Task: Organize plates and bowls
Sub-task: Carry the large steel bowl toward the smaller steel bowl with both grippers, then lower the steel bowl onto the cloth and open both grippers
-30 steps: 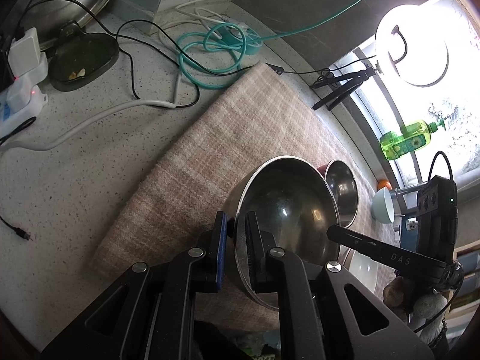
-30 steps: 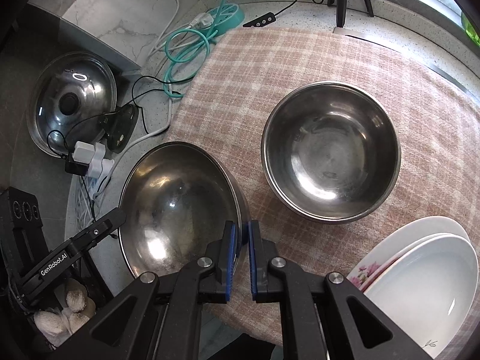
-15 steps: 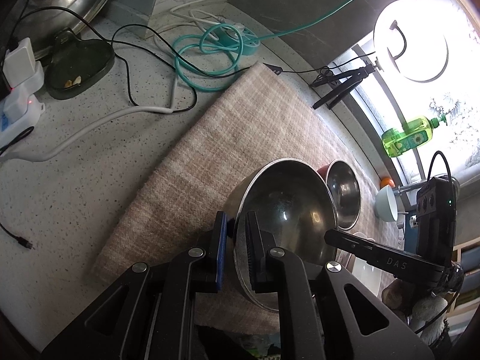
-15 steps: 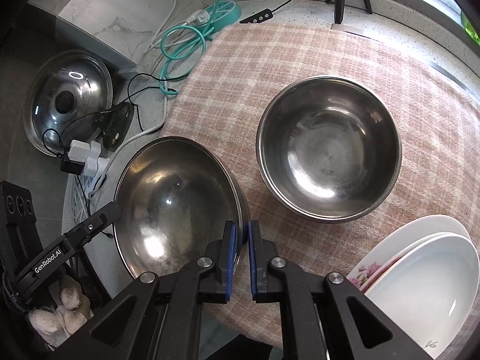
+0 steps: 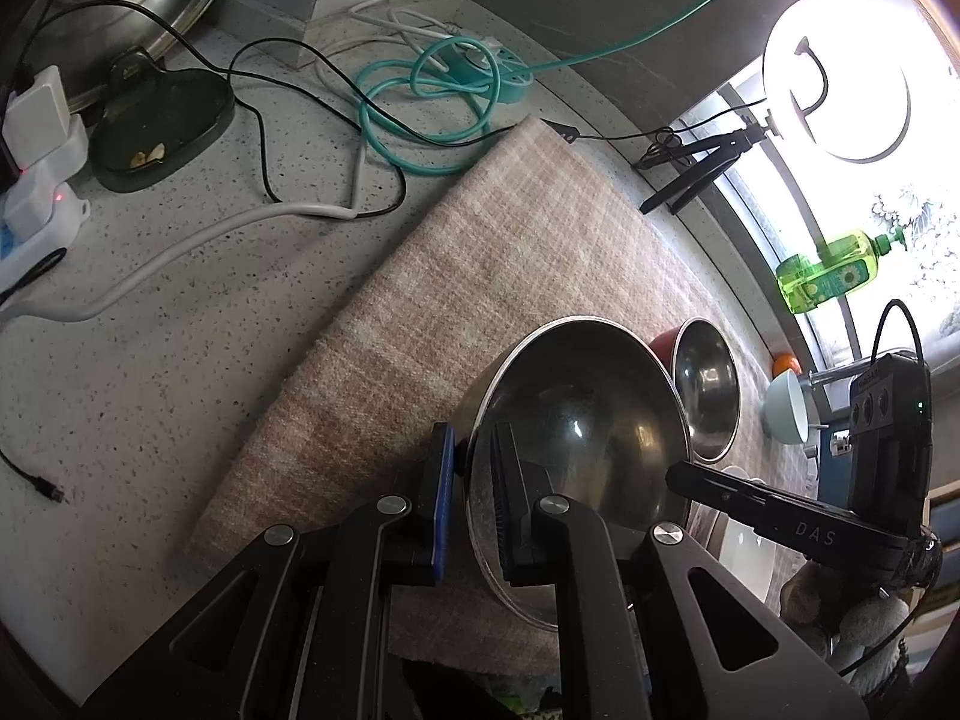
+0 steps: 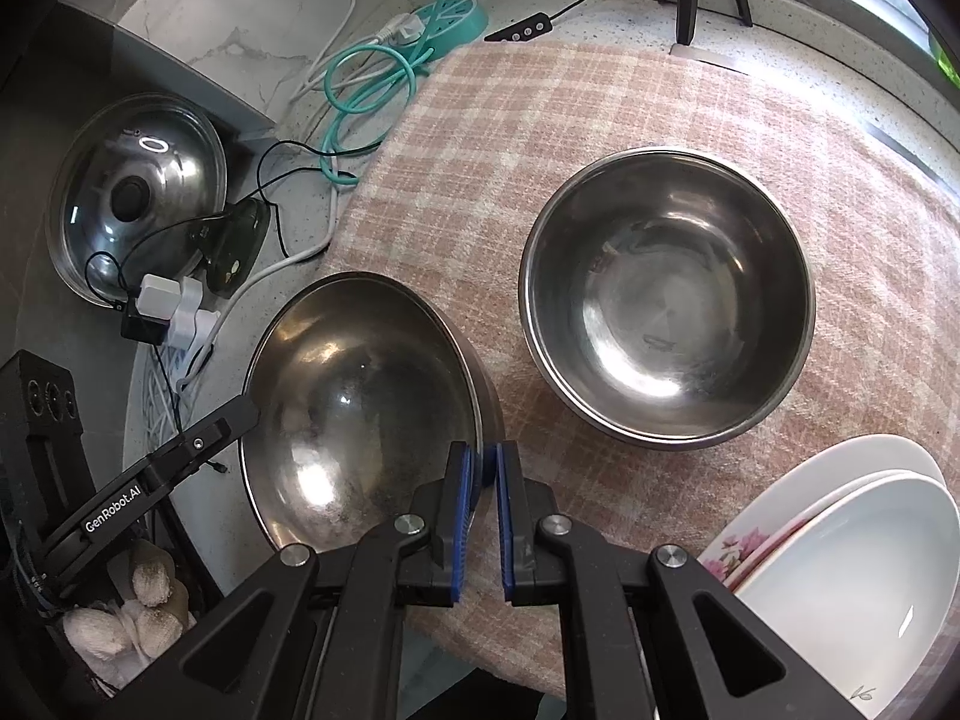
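Both grippers hold one large steel bowl [image 5: 576, 420] by its rim, lifted and tilted over the checked cloth [image 5: 480, 252]. My left gripper [image 5: 474, 468] is shut on the bowl's left rim. My right gripper [image 6: 487, 474] is shut on the bowl's [image 6: 354, 396] right rim. A second steel bowl [image 6: 666, 294] stands on the cloth [image 6: 540, 120] to the right; it also shows in the left wrist view [image 5: 705, 396]. Stacked white plates [image 6: 852, 576] lie at the lower right.
Cables, a teal cord coil [image 5: 432, 102] and power strips [image 5: 36, 192] lie on the speckled counter left of the cloth. A pot lid [image 6: 138, 192] leans at the far left. A ring light [image 5: 840, 90], a green soap bottle [image 5: 834, 276] and a small white bowl [image 5: 786, 414] stand by the window.
The held bowl has risen slightly and drifted left, away from the second bowl. Both grippers stay shut on its rim.
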`<state>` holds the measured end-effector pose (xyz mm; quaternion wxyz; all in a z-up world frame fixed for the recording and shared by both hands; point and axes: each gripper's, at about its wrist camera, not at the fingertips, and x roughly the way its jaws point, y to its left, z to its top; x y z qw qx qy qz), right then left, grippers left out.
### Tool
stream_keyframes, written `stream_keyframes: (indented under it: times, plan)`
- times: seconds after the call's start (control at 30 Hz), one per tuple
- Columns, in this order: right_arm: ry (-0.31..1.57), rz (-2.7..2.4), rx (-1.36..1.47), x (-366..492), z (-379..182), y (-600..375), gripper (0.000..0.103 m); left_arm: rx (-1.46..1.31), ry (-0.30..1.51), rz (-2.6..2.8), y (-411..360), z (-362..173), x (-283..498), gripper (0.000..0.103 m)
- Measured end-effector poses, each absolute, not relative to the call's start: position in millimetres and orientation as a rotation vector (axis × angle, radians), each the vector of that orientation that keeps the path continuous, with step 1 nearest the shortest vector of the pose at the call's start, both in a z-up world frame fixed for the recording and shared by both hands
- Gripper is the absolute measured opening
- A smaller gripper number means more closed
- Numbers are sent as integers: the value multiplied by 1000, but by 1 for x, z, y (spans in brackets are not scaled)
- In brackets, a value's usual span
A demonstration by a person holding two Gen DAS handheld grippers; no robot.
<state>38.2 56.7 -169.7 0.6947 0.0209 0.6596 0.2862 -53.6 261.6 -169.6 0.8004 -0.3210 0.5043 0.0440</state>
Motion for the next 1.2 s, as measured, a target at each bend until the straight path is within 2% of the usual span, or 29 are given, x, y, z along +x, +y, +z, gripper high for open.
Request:
stream_keyframes:
  times: [0.53,0.63,0.7,0.77,1.2]
  plan:
    - [1447,661,-6,33,-167,60,9,-678,1077,112,259,-169,-54,10]
    - [1418,667,-40,31,-163,62,10,-655,1071,132,256,-168,-55,13]
    - [1394,667,-72,29,-159,64,10,-635,1057,150,255,-165,-57,13]
    - [1380,670,-82,29,-155,63,17,-635,1039,164,257,-161,-59,13]
    - [1262,689,-177,21,-118,56,18,-680,922,237,270,-138,-85,13]
